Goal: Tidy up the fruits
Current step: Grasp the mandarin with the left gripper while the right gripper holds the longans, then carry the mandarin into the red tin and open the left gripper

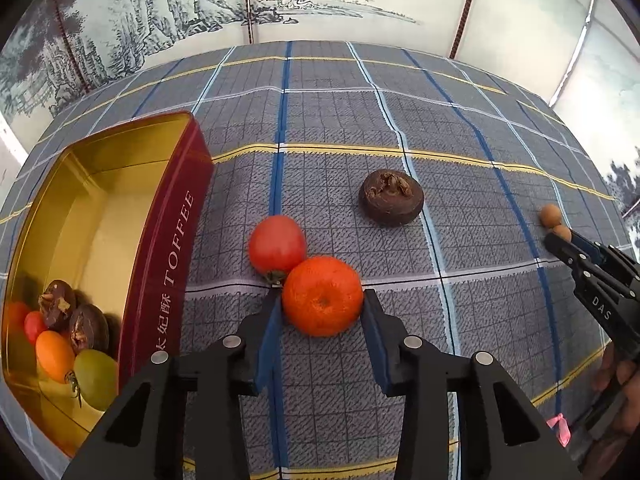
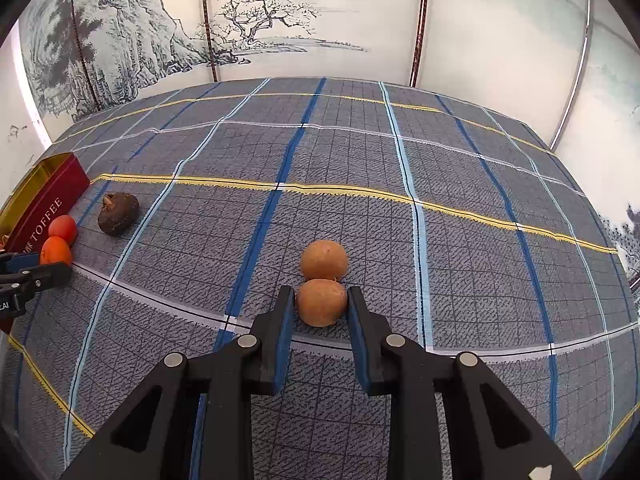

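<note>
An orange tangerine [image 1: 322, 296] sits on the plaid cloth, touching a red tomato [image 1: 277, 245] behind it. My left gripper [image 1: 322, 301] has both blue pads against the tangerine's sides, shut on it. In the right wrist view two tan round fruits lie in a row. My right gripper [image 2: 322, 294] is shut on the nearer tan fruit [image 2: 322, 305], and the farther tan fruit [image 2: 324, 260] touches it from behind. A dark brown wrinkled fruit [image 1: 391, 197] lies alone on the cloth. The red TOFFEE tin [image 1: 168, 240] at the left holds several fruits.
The plaid cloth [image 2: 360, 152] covers the table as far as a painted folding screen [image 2: 260, 32] at the back. A hand [image 1: 616, 376] holds the right gripper at the far right of the left wrist view. A pink ribbon [image 1: 560, 426] lies near it.
</note>
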`<action>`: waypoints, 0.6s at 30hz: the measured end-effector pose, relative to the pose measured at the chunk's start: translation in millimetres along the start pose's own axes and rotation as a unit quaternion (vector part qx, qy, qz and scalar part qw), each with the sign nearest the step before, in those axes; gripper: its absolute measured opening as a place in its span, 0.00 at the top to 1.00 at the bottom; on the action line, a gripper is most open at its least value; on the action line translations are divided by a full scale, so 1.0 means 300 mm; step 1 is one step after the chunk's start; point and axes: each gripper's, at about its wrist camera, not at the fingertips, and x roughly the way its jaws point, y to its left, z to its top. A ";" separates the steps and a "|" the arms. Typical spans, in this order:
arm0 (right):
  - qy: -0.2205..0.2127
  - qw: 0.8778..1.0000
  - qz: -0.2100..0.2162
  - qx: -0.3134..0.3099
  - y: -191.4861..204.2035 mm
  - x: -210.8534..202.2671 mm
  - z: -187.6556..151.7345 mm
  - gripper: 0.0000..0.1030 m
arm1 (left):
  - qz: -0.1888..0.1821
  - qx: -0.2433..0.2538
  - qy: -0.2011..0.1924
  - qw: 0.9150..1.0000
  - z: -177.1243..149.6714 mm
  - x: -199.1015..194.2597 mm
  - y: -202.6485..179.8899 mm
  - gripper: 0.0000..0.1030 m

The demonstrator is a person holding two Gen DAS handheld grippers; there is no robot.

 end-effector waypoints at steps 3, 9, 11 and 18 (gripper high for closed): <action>0.000 1.000 0.000 0.000 0.000 0.000 -0.001 0.75 | -0.004 0.000 -0.001 1.000 -0.007 -0.008 0.000 0.61; 0.000 1.000 -0.002 -0.002 0.005 0.001 0.000 0.76 | -0.007 0.012 -0.004 1.000 -0.035 -0.040 -0.010 0.61; 0.000 1.000 -0.003 -0.002 0.006 0.000 0.000 0.76 | -0.013 0.011 -0.005 1.000 -0.046 -0.057 -0.010 0.61; 0.000 1.000 -0.006 -0.005 0.010 0.002 -0.001 0.76 | -0.027 0.016 -0.011 0.999 -0.082 -0.129 -0.019 0.61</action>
